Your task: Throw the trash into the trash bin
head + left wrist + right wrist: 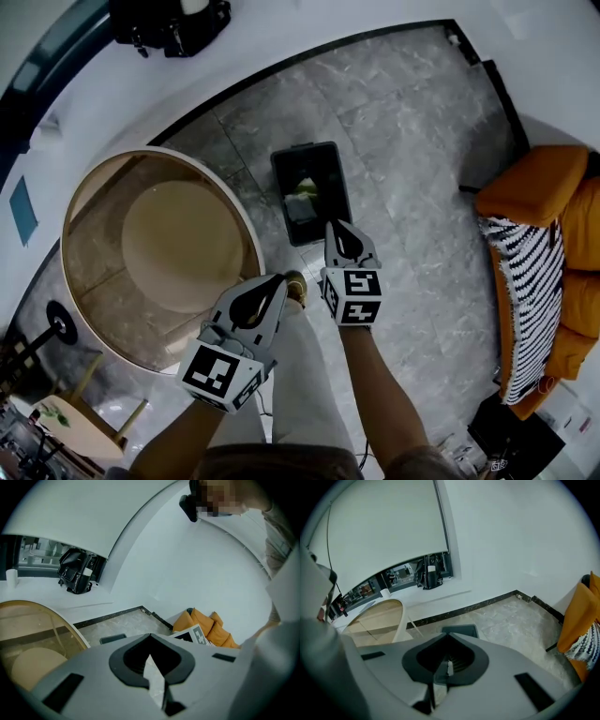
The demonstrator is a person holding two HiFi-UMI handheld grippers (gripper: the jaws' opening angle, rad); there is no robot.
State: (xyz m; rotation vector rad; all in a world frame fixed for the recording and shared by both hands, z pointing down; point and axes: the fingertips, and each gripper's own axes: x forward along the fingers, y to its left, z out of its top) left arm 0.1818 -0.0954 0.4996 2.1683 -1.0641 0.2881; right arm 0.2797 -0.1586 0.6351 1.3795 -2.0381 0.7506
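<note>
A black trash bin (330, 164) stands on the grey marble floor, with pale crumpled trash (302, 199) lying inside it. My right gripper (336, 228) hovers just at the bin's near edge, its jaws shut with nothing held. My left gripper (279, 281) is lower and to the left, above the person's leg, jaws together. In the left gripper view only a pale sliver shows at the seam of the left gripper (151, 639); I cannot tell what it is. The bin's rim (459, 630) peeks just beyond the right gripper (449, 637).
A round wooden table with a white rim (66, 216) stands left of the bin. An orange sofa (539, 183) with a striped cushion (530, 300) fills the right side. A black bag (173, 23) sits on the white ledge at the back. The person's shoe (296, 287) is near the left gripper.
</note>
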